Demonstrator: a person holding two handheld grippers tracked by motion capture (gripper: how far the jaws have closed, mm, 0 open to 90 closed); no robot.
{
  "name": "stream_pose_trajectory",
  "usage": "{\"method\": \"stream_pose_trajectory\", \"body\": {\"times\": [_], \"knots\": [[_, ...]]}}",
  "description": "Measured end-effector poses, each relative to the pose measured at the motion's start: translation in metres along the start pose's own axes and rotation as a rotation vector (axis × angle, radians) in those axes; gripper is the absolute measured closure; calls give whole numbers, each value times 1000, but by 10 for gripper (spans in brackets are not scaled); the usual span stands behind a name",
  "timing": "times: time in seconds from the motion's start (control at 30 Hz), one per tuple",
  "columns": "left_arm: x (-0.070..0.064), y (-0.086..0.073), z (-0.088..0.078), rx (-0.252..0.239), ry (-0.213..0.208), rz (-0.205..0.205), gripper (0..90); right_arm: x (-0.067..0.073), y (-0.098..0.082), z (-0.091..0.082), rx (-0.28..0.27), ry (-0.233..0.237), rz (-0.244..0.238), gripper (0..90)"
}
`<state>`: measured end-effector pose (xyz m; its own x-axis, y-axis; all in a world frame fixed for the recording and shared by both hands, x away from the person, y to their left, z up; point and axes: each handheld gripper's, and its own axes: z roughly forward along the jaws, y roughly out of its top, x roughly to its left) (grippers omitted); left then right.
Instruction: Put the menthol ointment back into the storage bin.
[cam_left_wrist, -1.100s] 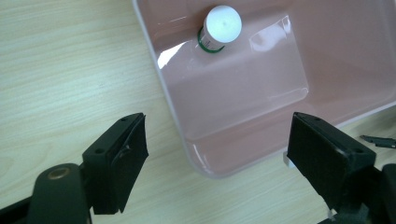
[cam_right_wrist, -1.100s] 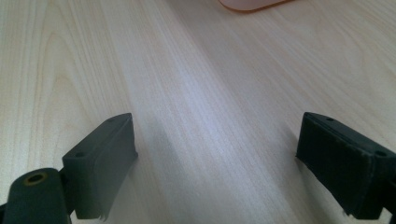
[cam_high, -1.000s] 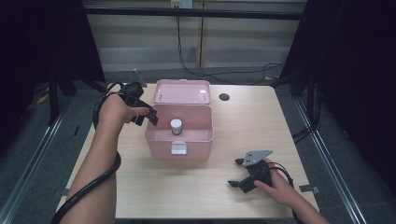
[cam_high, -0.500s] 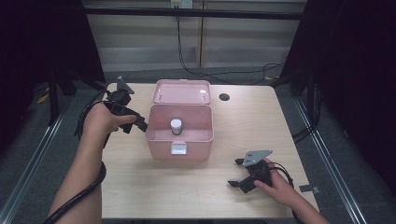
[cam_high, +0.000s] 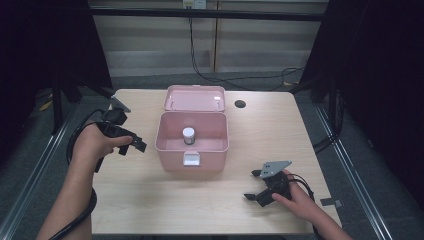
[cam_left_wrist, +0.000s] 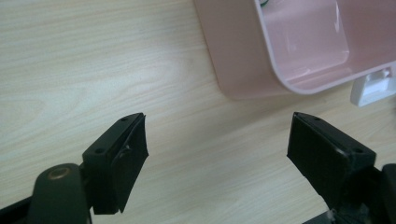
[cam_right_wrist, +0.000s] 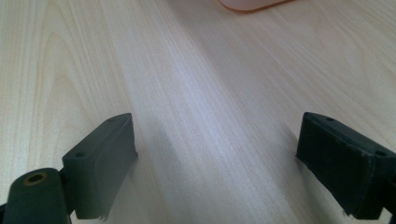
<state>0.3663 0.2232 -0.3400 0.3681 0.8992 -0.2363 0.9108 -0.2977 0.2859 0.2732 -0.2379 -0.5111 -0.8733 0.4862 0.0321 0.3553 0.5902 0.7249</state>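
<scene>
While your left hand-held gripper (cam_high: 134, 145) hovers spread and empty just left of the open pink plastic box (cam_high: 192, 141), a small white-capped jar (cam_high: 188, 135) stands inside it; your right hand-held gripper (cam_high: 256, 196) rests spread on the pale wooden surface (cam_high: 150, 200), well apart.

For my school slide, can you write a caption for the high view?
Two open grippers, left gripper and right gripper, flank an open pink box holding one small jar.
</scene>
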Motion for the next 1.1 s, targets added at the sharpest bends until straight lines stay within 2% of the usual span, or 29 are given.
{"method": "stream_pose_trajectory", "body": {"times": [0.13,0.3,0.47,0.67,1.03,1.1], "knots": [[5,-8,6,-11,-22,1,197,0,0,0,-1,0,0,110],[12,-14,11,-27,-28,4,198,0,0,0,0,-1,2,110],[15,-21,18,-45,-35,6,201,0,0,0,-1,-1,1,110],[16,-29,29,-61,-34,30,201,1,0,0,3,-2,5,110],[16,-53,67,-36,-36,59,202,1,0,0,2,-3,5,110],[16,-58,74,-48,-47,61,201,1,0,0,2,-2,6,110]]}}
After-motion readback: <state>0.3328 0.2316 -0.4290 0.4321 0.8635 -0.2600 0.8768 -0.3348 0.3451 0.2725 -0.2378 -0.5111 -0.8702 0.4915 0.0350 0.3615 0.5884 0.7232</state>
